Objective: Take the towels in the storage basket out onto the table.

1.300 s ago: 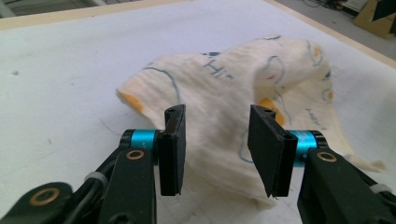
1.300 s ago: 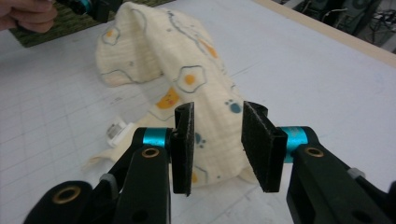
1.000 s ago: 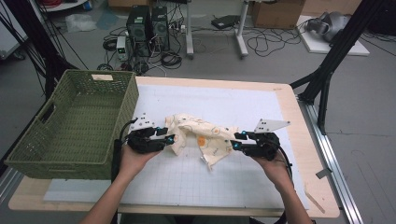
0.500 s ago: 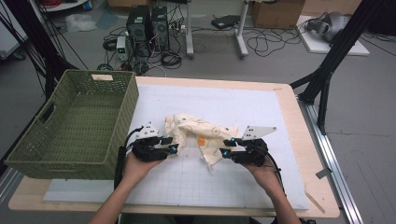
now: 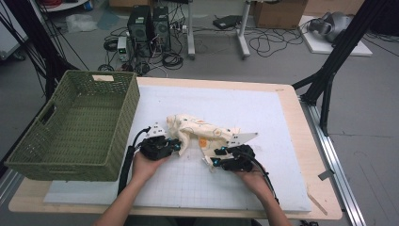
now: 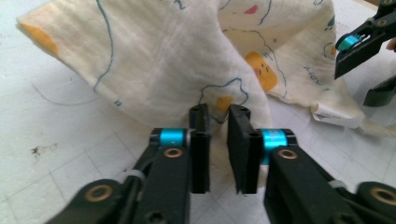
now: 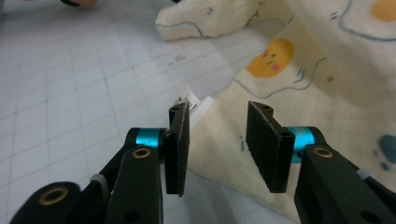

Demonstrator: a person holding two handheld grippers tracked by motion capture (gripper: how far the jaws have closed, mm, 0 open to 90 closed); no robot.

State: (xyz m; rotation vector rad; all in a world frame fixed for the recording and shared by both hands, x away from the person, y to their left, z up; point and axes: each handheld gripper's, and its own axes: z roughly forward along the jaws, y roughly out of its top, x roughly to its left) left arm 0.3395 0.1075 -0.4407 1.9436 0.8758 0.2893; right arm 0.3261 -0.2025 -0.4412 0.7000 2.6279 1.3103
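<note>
A cream cloth (image 5: 202,132) printed with egg faces lies crumpled on the white grid mat (image 5: 263,117). My left gripper (image 5: 179,146) is at the cloth's left side. In the left gripper view its jaws (image 6: 218,116) have just been closing and stand narrow, with a fold of the cloth (image 6: 163,60) pinched between the pads. My right gripper (image 5: 212,160) is at the near right corner. In its own view it (image 7: 217,109) stands open, with the cloth's (image 7: 327,93) corner and white label (image 7: 191,105) between the pads but not pressed.
A green woven basket (image 5: 61,169) stands at the table's left, close to my left hand. The right gripper's fingers (image 6: 359,44) appear at the far right of the left gripper view. The mat's front and right hold nothing else. Beyond the table are cables and stands.
My right gripper has slid left and toward the near edge, down onto the cloth's corner. My left gripper has sunk slightly at the cloth's left side.
</note>
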